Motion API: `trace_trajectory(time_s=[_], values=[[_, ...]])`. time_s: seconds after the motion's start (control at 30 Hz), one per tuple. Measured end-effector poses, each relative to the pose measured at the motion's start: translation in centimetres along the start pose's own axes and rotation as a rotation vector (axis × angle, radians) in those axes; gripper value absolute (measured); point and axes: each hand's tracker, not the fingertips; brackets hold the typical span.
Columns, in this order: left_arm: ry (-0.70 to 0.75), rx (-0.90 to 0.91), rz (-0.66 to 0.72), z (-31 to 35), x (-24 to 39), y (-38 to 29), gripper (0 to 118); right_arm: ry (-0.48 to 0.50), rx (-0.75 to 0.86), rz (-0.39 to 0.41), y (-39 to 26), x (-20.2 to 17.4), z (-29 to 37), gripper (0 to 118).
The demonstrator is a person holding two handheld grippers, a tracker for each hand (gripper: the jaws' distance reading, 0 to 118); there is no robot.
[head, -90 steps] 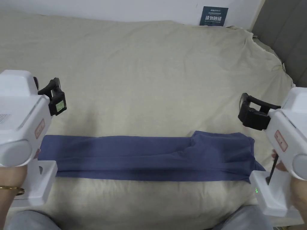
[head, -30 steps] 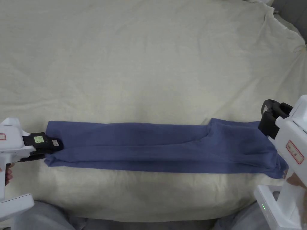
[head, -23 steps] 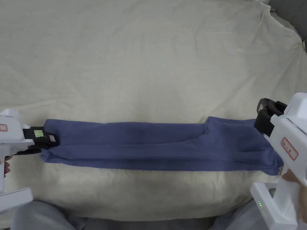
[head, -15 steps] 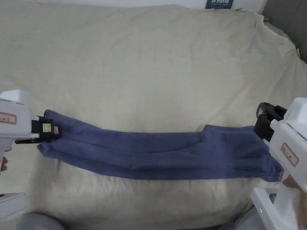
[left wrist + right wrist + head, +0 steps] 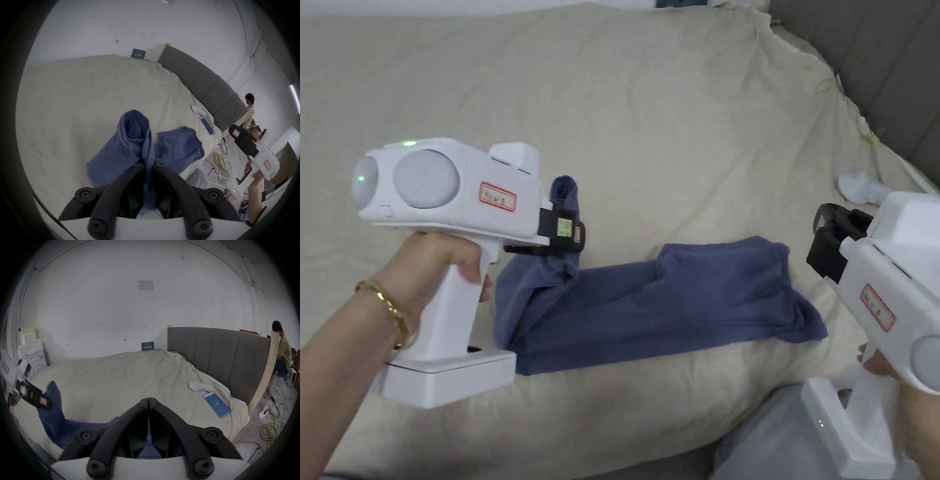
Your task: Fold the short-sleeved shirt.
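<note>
The blue shirt [image 5: 650, 294], folded into a long band, lies on the bed [image 5: 650, 125] with its long axis running from 9 o'clock to 3 o'clock across the head view. Its 9 o'clock end is lifted off the sheet and points up toward 12 o'clock, hanging from the left gripper [image 5: 570, 232]. In the left gripper view those jaws are clamped on a bunched strip of the blue cloth, which runs between them and out past their tips. The 3 o'clock end lies flat near the bed's edge, with one corner trailing toward 4 o'clock. The right gripper [image 5: 824, 240] hangs just beside that end; in its own view the jaws are closed tip to tip, and there is blue cloth low between them, though whether they pinch it I cannot tell.

The bed wears a rumpled cream sheet. A grey padded headboard [image 5: 219, 352] stands at 3 o'clock, a phone [image 5: 216, 404] lies on the sheet near it, white walls are behind, and yellow cable [image 5: 269, 430] is coiled on the floor.
</note>
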Motion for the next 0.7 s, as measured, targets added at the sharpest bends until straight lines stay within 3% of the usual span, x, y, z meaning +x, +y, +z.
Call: trace_trajectory(time_s=[0.2, 0.27, 0.33, 0.4, 0.43, 0.6, 0.7], values=[[0.071, -0.125, 0.015, -9.7, 2.3, -1.0, 5, -0.046, -0.003, -0.017, -0.2, 2.3, 0.6, 0], [0.078, -0.153, 0.005, -11.9, 2.8, -1.7, 11, -0.057, -0.006, -0.022, -0.2, 2.7, 0.5, 0], [0.069, -0.164, -0.009, -13.8, 3.1, -2.3, 38, -0.065, -0.011, -0.026, -0.3, 3.0, 0.4, 0], [0.044, -0.193, 0.015, -14.7, 3.6, -2.7, 82, -0.066, -0.016, -0.036, -0.3, 3.0, 0.4, 0], [0.023, -0.200, 0.033, -14.7, 4.0, -2.8, 93, -0.065, -0.017, -0.037, -0.3, 3.1, 0.4, 0], [-0.097, -0.075, 0.103, -10.7, 3.4, -0.9, 95, -0.060, -0.014, -0.020, -0.1, 2.5, 0.5, 0], [-0.059, 0.105, 0.123, -6.8, 1.9, 0.1, 94, -0.051, -0.006, -0.017, 0.1, 2.1, 0.6, 0]])
